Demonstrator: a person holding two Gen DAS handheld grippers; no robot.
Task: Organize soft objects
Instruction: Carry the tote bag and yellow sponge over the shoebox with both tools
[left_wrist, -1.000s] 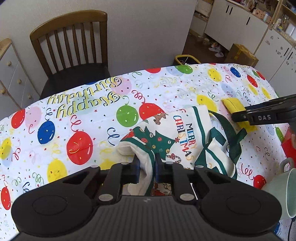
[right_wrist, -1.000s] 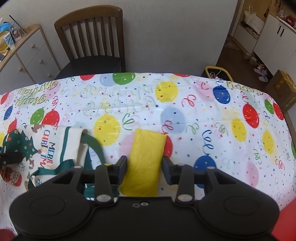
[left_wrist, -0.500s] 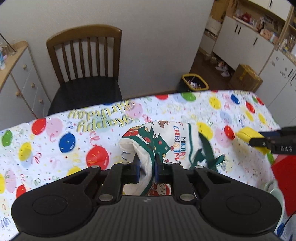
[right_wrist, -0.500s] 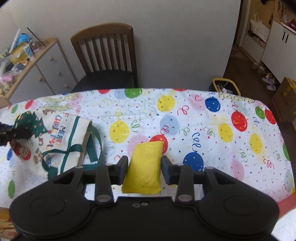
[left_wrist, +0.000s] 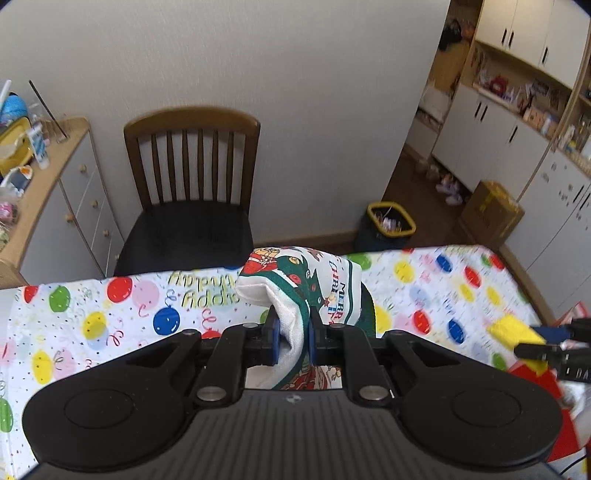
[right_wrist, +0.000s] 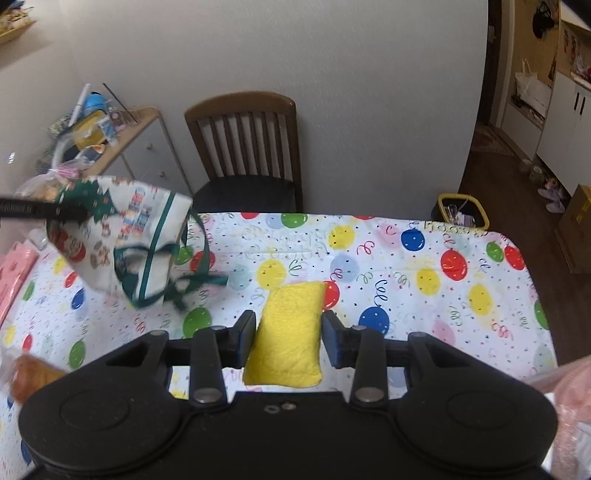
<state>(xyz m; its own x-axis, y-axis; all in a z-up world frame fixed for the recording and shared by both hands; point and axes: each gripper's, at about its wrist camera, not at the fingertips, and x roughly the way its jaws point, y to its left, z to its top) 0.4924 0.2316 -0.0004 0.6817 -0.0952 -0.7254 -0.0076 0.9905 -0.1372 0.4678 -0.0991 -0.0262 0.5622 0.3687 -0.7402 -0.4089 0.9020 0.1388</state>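
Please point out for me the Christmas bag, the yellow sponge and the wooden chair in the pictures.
Christmas bag (left_wrist: 295, 291): left wrist view, on its printed cloth just above the clamped fold.
Yellow sponge (right_wrist: 288, 332): right wrist view, on the middle of its top face.
Wooden chair (right_wrist: 242, 140): right wrist view, on the back slats.

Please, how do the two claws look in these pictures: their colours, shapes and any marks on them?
Both claws are matt black. The left claw has a ribbed body, two round flat lobes, metal rivets on its linkage bars and blue pads inside its fingers. The right claw has the same lobed shape, with a smooth body and dark fingers. Seen from the left wrist, its side shows part of some white lettering.
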